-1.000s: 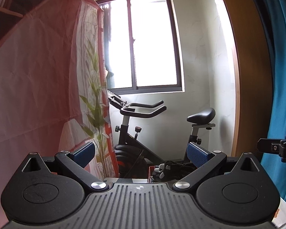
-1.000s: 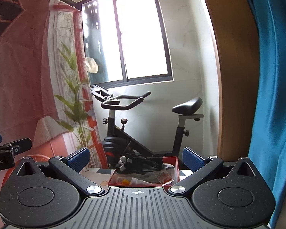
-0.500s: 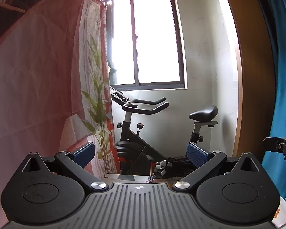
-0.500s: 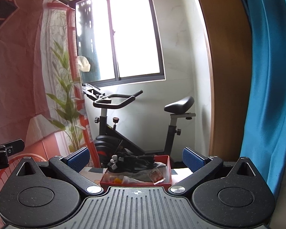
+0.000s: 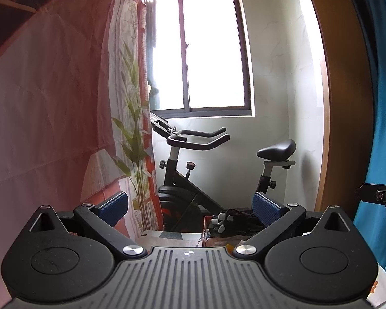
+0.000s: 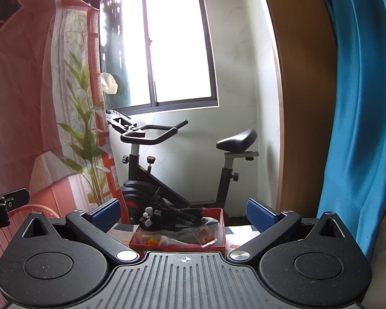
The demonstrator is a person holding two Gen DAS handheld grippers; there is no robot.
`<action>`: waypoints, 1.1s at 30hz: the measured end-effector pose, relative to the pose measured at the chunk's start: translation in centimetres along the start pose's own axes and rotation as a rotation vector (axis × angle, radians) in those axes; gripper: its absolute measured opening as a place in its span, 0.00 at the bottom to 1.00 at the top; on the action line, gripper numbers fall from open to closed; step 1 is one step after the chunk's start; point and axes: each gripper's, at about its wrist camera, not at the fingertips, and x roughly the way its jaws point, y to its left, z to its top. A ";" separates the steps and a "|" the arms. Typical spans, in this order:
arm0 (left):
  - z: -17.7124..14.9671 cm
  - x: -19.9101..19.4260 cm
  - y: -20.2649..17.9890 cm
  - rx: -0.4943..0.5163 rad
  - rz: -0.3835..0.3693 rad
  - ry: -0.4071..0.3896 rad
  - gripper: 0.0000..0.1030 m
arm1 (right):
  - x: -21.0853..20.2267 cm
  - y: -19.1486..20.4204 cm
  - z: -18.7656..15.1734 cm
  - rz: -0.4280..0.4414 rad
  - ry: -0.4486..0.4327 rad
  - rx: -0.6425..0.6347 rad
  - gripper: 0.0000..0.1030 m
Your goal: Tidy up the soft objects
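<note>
Both sets of fingers spread wide and carrying nothing, so by my read this job has barely got going. The right gripper (image 6: pixel 183 212) hangs level, blue fingers (image 6: pixel 105 213) well apart, and straight ahead between them, low on the desk (image 6: pixel 238 230), sits the red tray (image 6: pixel 220 231). Piled in it is a black glove with pale fingertips (image 6: pixel 167 215), some dark fabric beneath, and small packets toward the near wall. Nothing soft lies outside the tray that I can see, and no sorted pile either.

Over to the left gripper (image 5: pixel 190 209): fingers (image 5: pixel 114 207) equally wide, empty, and the same glove heap (image 5: pixel 231 220) shows just inside the right-hand finger, partly hidden behind it. So the tray sits off to that side here.

Beyond the fingers, an exercise bike (image 6: pixel 167 177), then the bright window (image 6: pixel 156 43). Everything is left to do: reach, pinch, lift, place.
</note>
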 end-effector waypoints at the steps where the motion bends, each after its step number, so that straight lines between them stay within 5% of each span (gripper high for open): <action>1: 0.0 0.0 0.0 0.000 0.001 0.000 1.00 | 0.0 0.0 0.0 -0.001 0.001 -0.001 1.00; 33: -0.3 0.8 -0.6 -0.018 0.023 0.036 1.00 | 0.8 -0.5 -0.3 -0.005 0.024 -0.014 1.00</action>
